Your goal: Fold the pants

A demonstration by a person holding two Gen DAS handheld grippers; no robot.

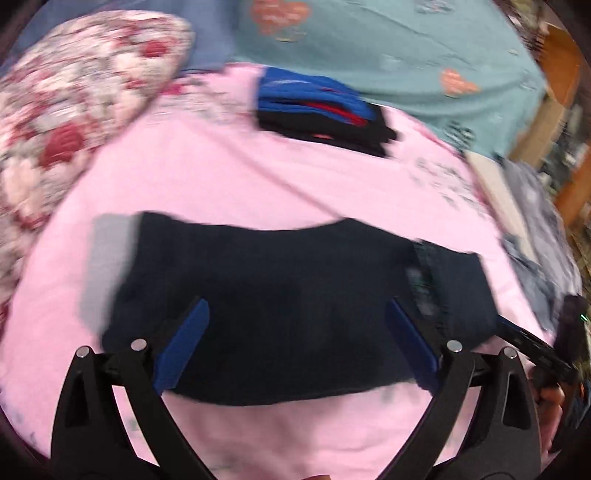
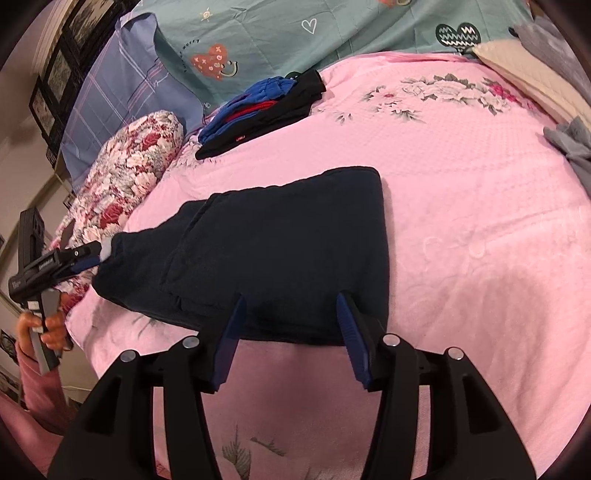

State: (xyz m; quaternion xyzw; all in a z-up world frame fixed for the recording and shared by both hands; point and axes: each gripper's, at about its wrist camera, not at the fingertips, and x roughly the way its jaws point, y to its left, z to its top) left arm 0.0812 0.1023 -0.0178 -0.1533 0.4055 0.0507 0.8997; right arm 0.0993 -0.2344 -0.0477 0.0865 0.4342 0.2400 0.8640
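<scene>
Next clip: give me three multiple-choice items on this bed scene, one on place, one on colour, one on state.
1. Where is the stack of folded clothes? A on a chair; B beyond the dark pants, by the teal quilt; C on the floor.
2. Bedspread colour? A white; B green; C pink.
3. The right tongs are: A open; B shut on the pants; C out of view.
Answers: B, the stack lies past the pants at the quilt's edge; C, pink cloth surrounds the pants; A, its blue fingers stand apart.
</scene>
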